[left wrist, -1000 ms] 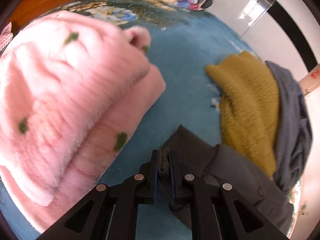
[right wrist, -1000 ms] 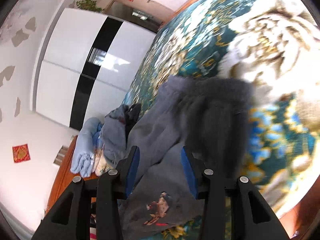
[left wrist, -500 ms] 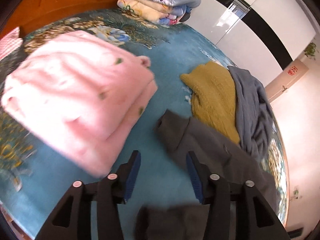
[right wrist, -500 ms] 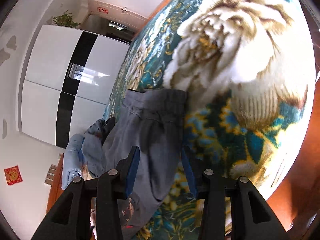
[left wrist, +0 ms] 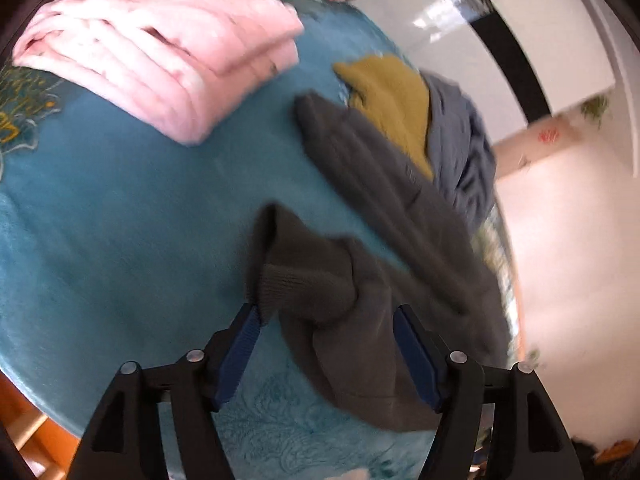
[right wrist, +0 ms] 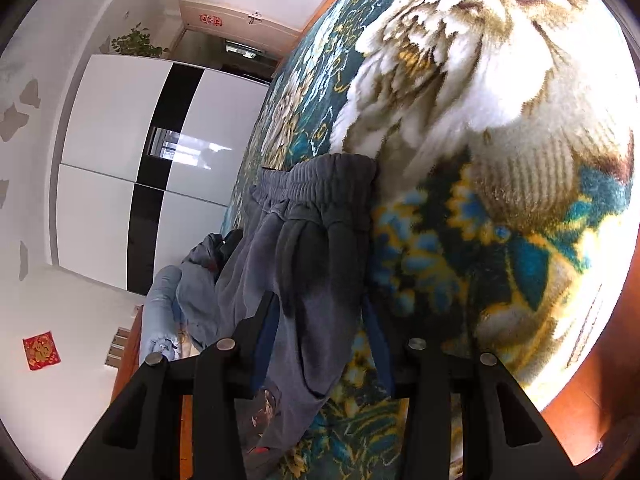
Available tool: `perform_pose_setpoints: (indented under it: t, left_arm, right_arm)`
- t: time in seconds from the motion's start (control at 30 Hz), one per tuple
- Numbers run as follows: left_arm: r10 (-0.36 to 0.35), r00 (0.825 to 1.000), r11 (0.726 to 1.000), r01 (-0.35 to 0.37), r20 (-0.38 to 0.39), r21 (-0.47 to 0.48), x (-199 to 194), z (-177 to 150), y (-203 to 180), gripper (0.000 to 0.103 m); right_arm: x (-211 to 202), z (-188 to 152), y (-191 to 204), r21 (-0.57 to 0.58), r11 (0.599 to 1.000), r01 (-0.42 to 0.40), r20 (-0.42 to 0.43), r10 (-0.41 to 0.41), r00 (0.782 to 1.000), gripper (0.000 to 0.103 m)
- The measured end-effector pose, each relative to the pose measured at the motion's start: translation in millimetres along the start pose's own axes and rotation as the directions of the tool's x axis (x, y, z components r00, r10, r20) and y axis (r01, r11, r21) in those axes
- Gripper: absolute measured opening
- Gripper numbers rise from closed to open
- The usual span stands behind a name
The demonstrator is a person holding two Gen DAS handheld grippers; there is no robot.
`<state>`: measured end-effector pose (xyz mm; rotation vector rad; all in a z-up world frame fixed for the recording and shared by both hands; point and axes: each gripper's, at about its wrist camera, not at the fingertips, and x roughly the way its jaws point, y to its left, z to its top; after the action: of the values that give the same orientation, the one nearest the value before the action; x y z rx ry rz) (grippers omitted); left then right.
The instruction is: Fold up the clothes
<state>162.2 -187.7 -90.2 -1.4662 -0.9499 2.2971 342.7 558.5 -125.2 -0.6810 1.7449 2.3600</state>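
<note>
Grey trousers [left wrist: 360,280] lie on the bed [left wrist: 120,220] beside the folded pink garment [left wrist: 160,52]; left gripper [left wrist: 328,348] opening, gripping nothing; right gripper [right wrist: 320,332] straddles the waistband end, grip indeterminate.

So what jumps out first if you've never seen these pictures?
The folded pink fleece at the upper left of the blue bedspread, and the dark grey trousers sprawled before the left gripper, whose jaws are opening. In the right wrist view, a huge white flower on the blanket dominates.
</note>
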Motion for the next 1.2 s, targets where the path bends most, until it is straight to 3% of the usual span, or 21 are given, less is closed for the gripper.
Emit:
perform_pose_setpoints:
  t: [0.17,0.27,0.33,0.43,0.63,0.77,0.87,0.93,1.0,1.07,1.2]
  left_arm:
    - [0.054,0.998,0.998,-0.054,-0.030,-0.019,26,-11,4,0.071]
    - [0.061,0.998,0.998,-0.061,-0.023,-0.010,26,-11,1,0.064]
    - [0.038,0.999,0.999,-0.039,-0.033,-0.030,30,-9,3,0.050]
    - [0.022,0.999,0.998,-0.025,-0.042,-0.050,40,-8,7,0.038]
    - [0.006,0.999,0.998,-0.009,-0.040,-0.059,38,-9,8,0.031]
    - [-0.022,0.999,0.997,0.019,-0.037,-0.079,36,-9,13,0.024]
    - [-0.045,0.998,0.994,0.042,-0.033,-0.097,34,-9,16,0.017]
    - [-0.059,0.998,0.993,0.056,-0.025,-0.101,30,-8,16,0.014]
    - [-0.074,0.997,0.992,0.072,-0.011,-0.102,25,-5,15,0.012]
    - [-0.098,0.995,0.990,0.101,0.033,-0.099,10,1,12,0.011]
    - [-0.148,0.983,0.985,0.156,0.112,-0.072,-35,7,1,0.010]
  right_arm:
    - [-3,-5,-1,0.010,1.000,0.003,-0.013,-0.003,1.000,0.044]
    - [-8,-8,-6,0.028,1.000,0.010,-0.008,-0.010,1.000,0.044]
    - [-10,-9,-9,0.039,0.999,0.006,-0.005,-0.006,1.000,0.044]
    - [-13,-11,-10,0.052,0.998,0.018,0.001,-0.018,1.000,0.044]
    - [-10,-4,-12,0.064,0.998,-0.013,0.024,0.012,1.000,0.045]
    - [-1,4,-5,0.063,0.995,-0.077,0.017,0.076,0.997,0.045]
    - [11,8,-5,0.054,0.997,-0.049,0.000,0.049,0.999,0.045]
    - [13,7,-4,0.052,0.997,-0.049,-0.001,0.049,0.999,0.042]
    - [14,7,2,0.039,0.999,-0.032,-0.011,0.033,0.999,0.023]
    - [12,8,9,0.022,0.999,-0.028,-0.017,0.028,0.999,0.012]
    - [-17,2,36,-0.033,0.993,-0.111,0.023,0.111,0.993,0.009]
